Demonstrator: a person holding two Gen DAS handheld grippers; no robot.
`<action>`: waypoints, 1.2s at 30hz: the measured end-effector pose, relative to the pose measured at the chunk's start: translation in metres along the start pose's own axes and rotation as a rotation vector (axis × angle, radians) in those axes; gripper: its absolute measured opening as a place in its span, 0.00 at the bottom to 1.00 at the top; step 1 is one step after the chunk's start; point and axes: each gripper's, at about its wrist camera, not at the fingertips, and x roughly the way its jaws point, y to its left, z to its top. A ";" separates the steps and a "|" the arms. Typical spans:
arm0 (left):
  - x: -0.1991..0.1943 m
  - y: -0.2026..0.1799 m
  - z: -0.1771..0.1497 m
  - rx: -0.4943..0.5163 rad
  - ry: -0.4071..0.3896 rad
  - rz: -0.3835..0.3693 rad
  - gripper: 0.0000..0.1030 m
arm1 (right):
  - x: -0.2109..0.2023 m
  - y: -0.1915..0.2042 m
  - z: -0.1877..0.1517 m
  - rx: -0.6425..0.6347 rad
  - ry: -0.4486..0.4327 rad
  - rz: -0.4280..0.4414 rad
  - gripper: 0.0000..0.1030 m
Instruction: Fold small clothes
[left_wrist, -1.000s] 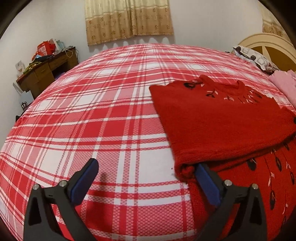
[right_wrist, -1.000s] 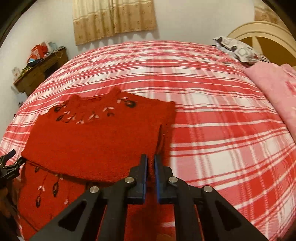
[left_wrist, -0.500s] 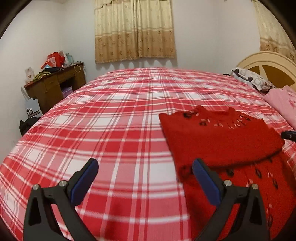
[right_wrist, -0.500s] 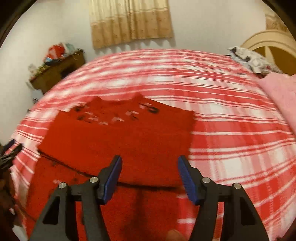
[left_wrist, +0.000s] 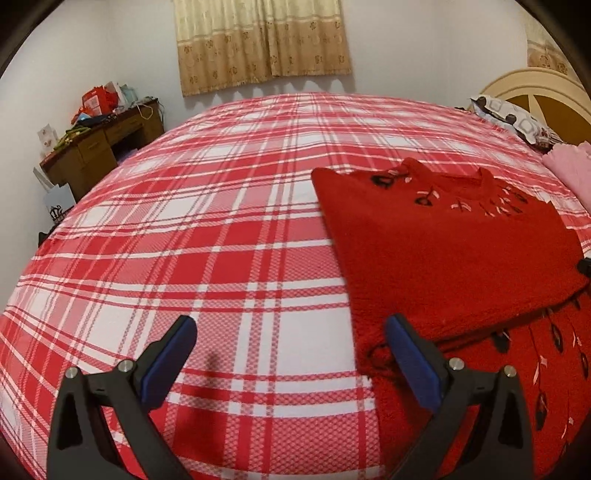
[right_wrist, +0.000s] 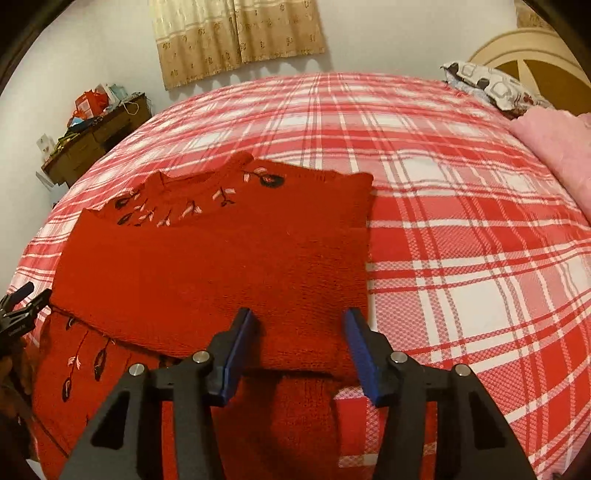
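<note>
We are working on a red knitted sweater with black and pink embroidery around the neckline (right_wrist: 207, 266), which is lying flat on the bed with the red and white plaid cover (left_wrist: 229, 229). In the right wrist view it is sitting at about 9 o'clock of centre; in the left wrist view it is spreading from 3 o'clock down to 5 o'clock.

One fold is already looking done: a plain red layer is lying across the body, its lower edge crossing above the embroidered hem at 7 o'clock in the right wrist view. We are judging the task to be partly through, with at least one more fold likely needed to bring the hem up and make a compact bundle.

Our left tongs (left_wrist: 291, 354) are standing wide open and holding nothing, with the right blue pad (left_wrist: 410, 365) just beside the corner of the folded layer. Our right tongs (right_wrist: 299, 350) are also gaping, hovering over the folded edge with nothing between the pads.

Away at 10 o'clock a cluttered brown wooden desk (left_wrist: 99, 147) is standing against the wall, and a pink fluffy blanket (right_wrist: 557, 147) is lying at 2 o'clock.
</note>
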 end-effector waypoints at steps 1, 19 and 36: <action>-0.002 -0.001 0.000 0.001 -0.002 -0.001 1.00 | -0.004 0.001 -0.001 -0.001 -0.011 0.006 0.51; -0.010 -0.011 -0.009 0.030 0.022 -0.019 1.00 | -0.006 -0.008 -0.021 0.041 0.051 0.003 0.75; -0.051 -0.013 -0.013 0.028 -0.009 -0.077 1.00 | -0.013 0.005 -0.033 -0.017 0.076 -0.066 0.83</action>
